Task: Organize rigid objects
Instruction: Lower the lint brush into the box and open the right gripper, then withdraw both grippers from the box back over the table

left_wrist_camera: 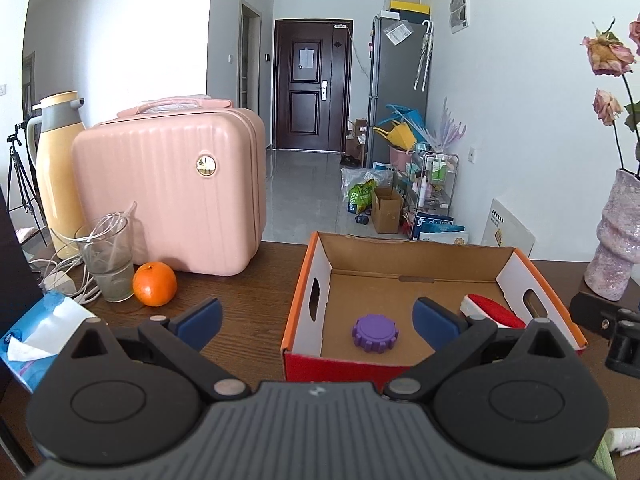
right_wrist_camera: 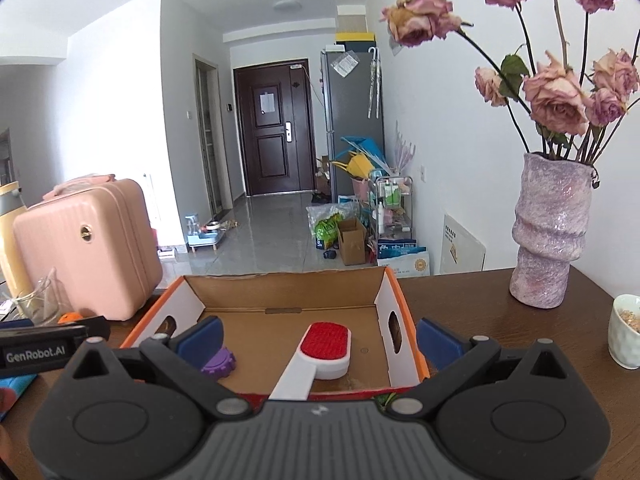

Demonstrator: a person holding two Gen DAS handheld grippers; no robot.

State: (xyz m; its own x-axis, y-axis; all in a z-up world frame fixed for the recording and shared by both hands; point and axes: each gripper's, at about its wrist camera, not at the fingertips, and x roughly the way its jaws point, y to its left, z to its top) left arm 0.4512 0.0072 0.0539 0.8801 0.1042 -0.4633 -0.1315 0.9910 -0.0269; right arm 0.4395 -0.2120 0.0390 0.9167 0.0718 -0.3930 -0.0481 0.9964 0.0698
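An open cardboard box (left_wrist_camera: pixel 306 288) with orange rim stands on the dark wooden table; it also shows in the right wrist view (right_wrist_camera: pixel 388 320). Inside lie a purple gear-shaped cap (left_wrist_camera: pixel 375 330) (right_wrist_camera: pixel 220 362) and a white brush with a red pad (left_wrist_camera: pixel 490 310) (right_wrist_camera: pixel 325 342). My left gripper (left_wrist_camera: pixel 318 320) is open and empty, near the box's front left. My right gripper (right_wrist_camera: pixel 318 340) is open and empty, straddling the box's right wall above the brush handle.
A pink case (left_wrist_camera: pixel 172 188), a cream thermos (left_wrist_camera: pixel 60 160), a glass with cables (left_wrist_camera: pixel 106 258), an orange (left_wrist_camera: pixel 155 284) and a blue tissue pack (left_wrist_camera: pixel 40 328) stand left. A pink vase of dried roses (right_wrist_camera: pixel 550 232) and a small cup (right_wrist_camera: pixel 626 336) stand right.
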